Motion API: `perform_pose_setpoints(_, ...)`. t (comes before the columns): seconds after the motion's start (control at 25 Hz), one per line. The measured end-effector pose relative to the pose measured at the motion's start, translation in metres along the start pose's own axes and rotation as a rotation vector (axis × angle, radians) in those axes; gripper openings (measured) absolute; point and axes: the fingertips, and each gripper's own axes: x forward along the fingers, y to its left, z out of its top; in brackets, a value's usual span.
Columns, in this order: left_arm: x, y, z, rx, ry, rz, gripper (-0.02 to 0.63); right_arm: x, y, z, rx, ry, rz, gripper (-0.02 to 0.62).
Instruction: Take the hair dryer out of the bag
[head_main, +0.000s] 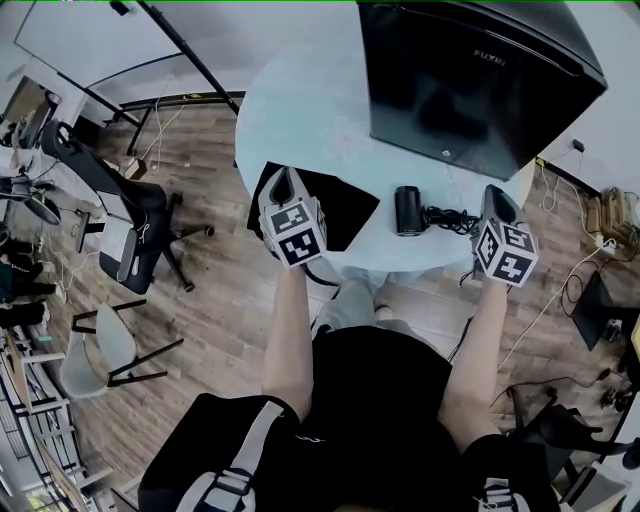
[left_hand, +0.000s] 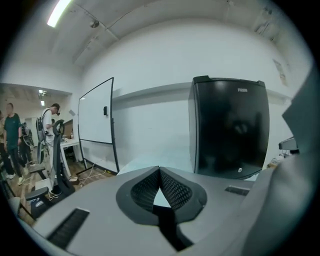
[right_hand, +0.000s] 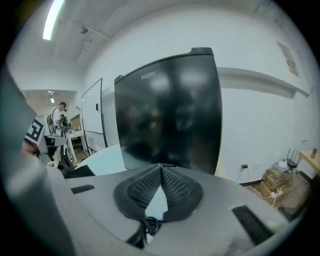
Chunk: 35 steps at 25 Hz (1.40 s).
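Head view tells me the job looks as good as done: the hair dryer (head_main: 408, 210) lies out on the table (head_main: 300, 110), just to the inside of my right claw (head_main: 495, 192). Its cord (head_main: 452, 218) is bunched between the two. The bag (head_main: 345, 205) lies flat and slack under and just right of my left claw (head_main: 283, 176), close beside the dryer but with nothing of the dryer inside it. Both claws hang above the near edge of the table, pinched closed on nothing. I judge that little is left, at most tidying the cord or the bag.

My left gripper view shows none of that. Past my pads, which meet at the tips, it gives only the black cabinet (left_hand: 230, 130) ahead, a whiteboard (left_hand: 95, 112) off to the left and people far beyond it. My right gripper view shows the same cabinet. Below my closed pads it also shows a loop of the cord (right_hand: 150, 225), under the claw and not gripped.
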Motion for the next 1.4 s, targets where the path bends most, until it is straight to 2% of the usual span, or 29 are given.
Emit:
perform_pose_setpoints(0.4,-0.016,-0.095,0.073,0.008,-0.176,-0.223,0.014,-0.031,0.012,0.074,-0.016,-0.216,0.081,0.005)
perform_pose_setpoints(0.72,-0.043,-0.137,0.133,-0.005,-0.316,-0.323,0.014,-0.057,0.031,0.133,-0.022,-0.363,0.168,0.004)
perform_pose_setpoints(0.96,-0.067,-0.167,0.158,0.010,-0.386,-0.399,0.013,-0.079,0.047,0.166,-0.014,-0.469,0.222,0.003)
perform_pose_setpoints(1.08,-0.076,-0.180,0.166,0.025,-0.409,-0.430,0.013,-0.085,0.055,0.174,-0.033,-0.489,0.239,0.003)
perform_pose_setpoints(1.4,-0.105,-0.214,0.181,0.024,-0.446,-0.547,0.013,-0.096,0.057,0.181,-0.060,-0.490,0.219,0.003)
